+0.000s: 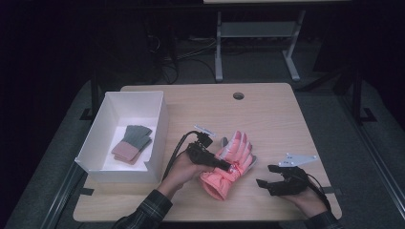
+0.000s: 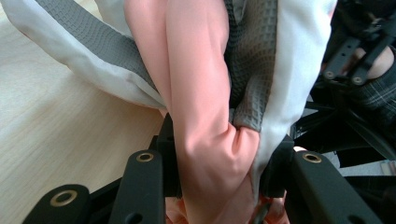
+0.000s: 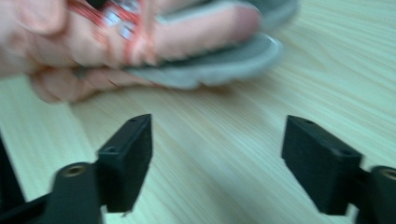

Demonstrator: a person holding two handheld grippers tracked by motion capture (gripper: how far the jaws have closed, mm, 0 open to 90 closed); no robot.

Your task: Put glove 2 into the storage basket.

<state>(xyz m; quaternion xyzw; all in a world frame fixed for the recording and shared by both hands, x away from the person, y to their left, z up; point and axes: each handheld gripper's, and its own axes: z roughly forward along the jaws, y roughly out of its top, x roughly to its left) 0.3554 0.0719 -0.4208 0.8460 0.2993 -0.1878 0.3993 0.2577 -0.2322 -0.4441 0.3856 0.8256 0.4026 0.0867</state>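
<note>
Now the left hand-held gripper (image 1: 232,167) pinches the pink glove (image 1: 229,164) on the counter (image 1: 267,114); the right hand-held gripper (image 1: 267,175) waits with its jaws wide apart.

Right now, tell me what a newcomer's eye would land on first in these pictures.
The pink glove near the middle of the wooden table stands out, pinched at its cuff end by the left gripper. The right gripper waits open beside it. At the table's left, a white box holds another glove.
</note>
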